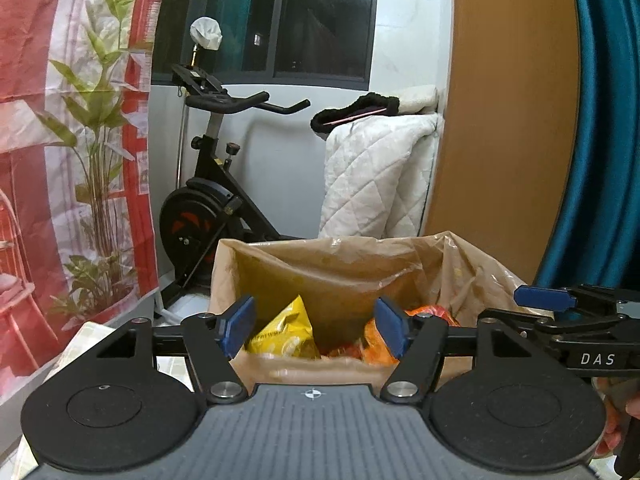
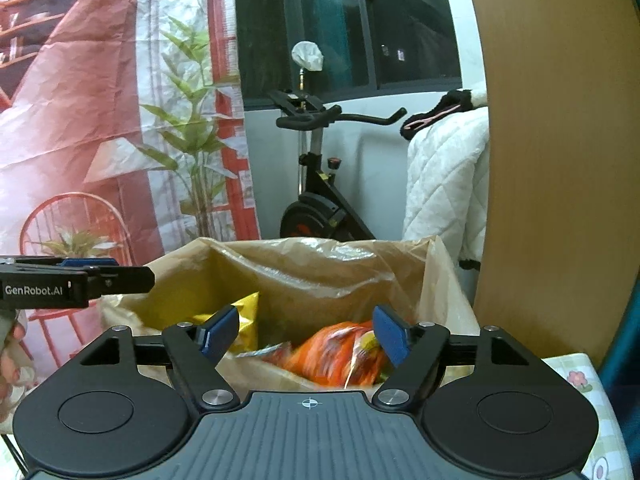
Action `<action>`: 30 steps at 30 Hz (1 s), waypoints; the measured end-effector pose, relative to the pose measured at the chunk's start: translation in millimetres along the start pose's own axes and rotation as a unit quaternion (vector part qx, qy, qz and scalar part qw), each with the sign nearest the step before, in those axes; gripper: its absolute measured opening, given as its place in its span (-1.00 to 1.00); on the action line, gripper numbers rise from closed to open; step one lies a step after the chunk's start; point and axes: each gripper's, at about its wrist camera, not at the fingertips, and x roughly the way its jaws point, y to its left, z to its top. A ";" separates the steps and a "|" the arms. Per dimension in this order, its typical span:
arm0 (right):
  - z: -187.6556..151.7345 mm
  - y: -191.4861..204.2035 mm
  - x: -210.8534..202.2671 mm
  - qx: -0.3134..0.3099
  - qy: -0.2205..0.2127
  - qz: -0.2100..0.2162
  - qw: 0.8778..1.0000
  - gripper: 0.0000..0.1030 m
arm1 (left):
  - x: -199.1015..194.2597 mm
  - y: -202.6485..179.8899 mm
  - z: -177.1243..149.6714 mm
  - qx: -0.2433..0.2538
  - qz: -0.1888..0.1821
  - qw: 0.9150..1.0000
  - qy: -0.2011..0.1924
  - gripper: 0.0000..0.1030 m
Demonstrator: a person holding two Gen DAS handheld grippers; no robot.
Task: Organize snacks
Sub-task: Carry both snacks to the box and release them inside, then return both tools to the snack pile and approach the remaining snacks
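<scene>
Left wrist: exercise bike (image 1: 212, 200) (behind bag (image 1: 340, 268))

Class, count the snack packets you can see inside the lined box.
2. A yellow packet stands at the left of the box; an orange packet lies at the right. Others may be hidden beneath them or behind the near wall.

Your two wrist cameras sat side by side, both facing forward, close over the lined box (image 1: 340, 264) (image 2: 320, 264), sharing the exercise bike (image 1: 212, 200) (image 2: 316, 200) behind.
</scene>
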 end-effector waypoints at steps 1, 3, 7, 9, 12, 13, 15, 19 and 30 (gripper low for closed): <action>-1.9 1.7 -4.9 -0.004 0.000 0.002 1.000 0.37 | -5.4 -0.9 -2.2 0.000 0.000 1.000 -0.002 0.33; -6.2 5.3 -13.8 -0.012 0.000 0.004 1.000 0.38 | -14.8 -2.6 -6.5 0.001 -0.002 1.000 -0.003 0.33; -12.8 10.6 -29.1 -0.010 -0.003 0.010 1.000 0.39 | -30.5 -5.6 -17.4 -0.004 -0.010 1.000 -0.001 0.33; -17.6 12.2 -35.1 -0.006 -0.003 0.015 1.000 0.39 | -36.8 -7.5 -23.6 -0.004 -0.010 1.000 0.002 0.33; -26.8 15.6 -41.4 -0.006 0.001 0.018 1.000 0.40 | -43.5 -11.1 -34.9 -0.004 -0.005 1.000 0.006 0.33; -30.2 16.4 -42.9 -0.006 0.003 0.019 1.000 0.40 | -44.8 -11.8 -38.1 -0.007 -0.004 1.000 0.009 0.33; -38.6 17.6 -45.7 -0.004 0.008 0.020 1.000 0.40 | -46.1 -11.6 -45.9 -0.017 -0.003 1.000 0.015 0.33; -57.9 17.2 -48.9 0.004 0.024 0.020 0.999 0.40 | -43.9 -10.3 -63.0 -0.039 -0.004 0.999 0.034 0.33; -108.8 -1.8 -50.4 0.035 0.070 -0.001 0.997 0.40 | -30.5 -4.4 -100.0 -0.057 0.001 0.995 0.087 0.33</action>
